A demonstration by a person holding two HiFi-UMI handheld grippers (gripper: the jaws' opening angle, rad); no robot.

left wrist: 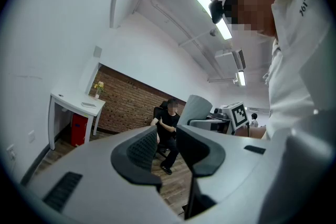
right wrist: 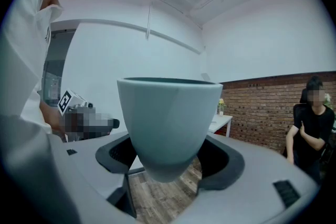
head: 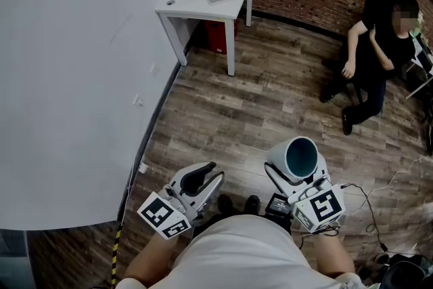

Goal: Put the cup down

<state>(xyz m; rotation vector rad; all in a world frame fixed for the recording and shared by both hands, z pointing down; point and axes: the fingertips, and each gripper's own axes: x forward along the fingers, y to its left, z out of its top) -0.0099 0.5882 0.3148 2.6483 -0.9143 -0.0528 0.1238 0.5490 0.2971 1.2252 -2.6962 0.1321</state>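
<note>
Teal cup (right wrist: 168, 123) — one — clamped in right hand-held gripper (right wrist: 170, 164); left hand-held gripper (left wrist: 167, 152) (empty) seemingly narrow.

There's the cup (right wrist: 168, 123), pale blue-grey with a smooth matte wall, wide at the rim and tapering to a narrow rounded base. It's clamped low on its body between the two dark pads of the right tool (head: 296, 172), standing straight up out of the jaws with its rim level in the right gripper view. From the head view its open mouth shows a deep teal inside, and it's up in the air over the wooden floor (head: 270, 98)
</note>
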